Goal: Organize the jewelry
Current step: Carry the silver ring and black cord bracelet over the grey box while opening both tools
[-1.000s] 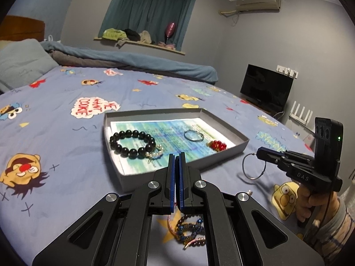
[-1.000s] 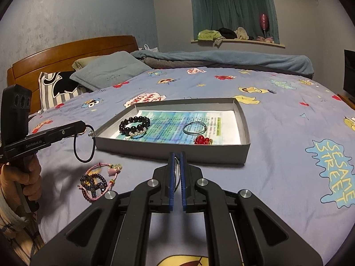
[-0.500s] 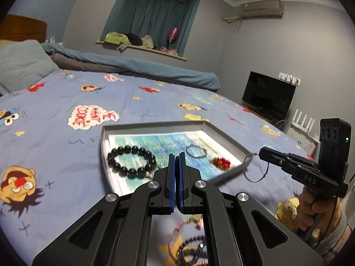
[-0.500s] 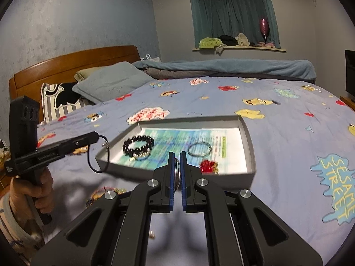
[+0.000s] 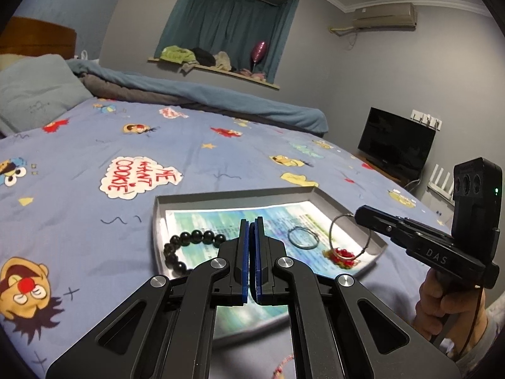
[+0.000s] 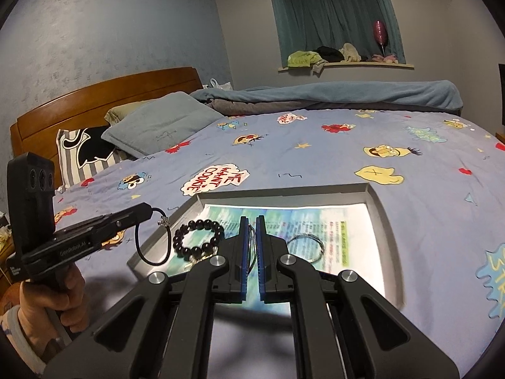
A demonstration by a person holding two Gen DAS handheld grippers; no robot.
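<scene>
A shallow grey tray (image 5: 227, 196) lined with printed paper (image 6: 315, 221) lies on the bed (image 5: 94, 145), which has a blue cartoon sheet.

Both grippers hang over the tray's near edge. The left gripper (image 5: 251, 225) has its fingers pressed together on a black cord bracelet (image 6: 151, 240). In the right wrist view the cord hangs as a loop from the tips, over the tray's left rim. The right gripper (image 6: 251, 221) has its fingers nearly closed, pinching a thin silver wire hoop (image 5: 350, 237). In the left wrist view that hoop dangles above the tray's right side, over a small red bead cluster (image 5: 342, 255).

Inside the tray lie a black bead bracelet (image 6: 199, 237) on the left and a thin silver ring (image 5: 303, 237) near the middle. Part of a pink string (image 5: 284, 363) lies on the sheet near the bottom edge.
</scene>
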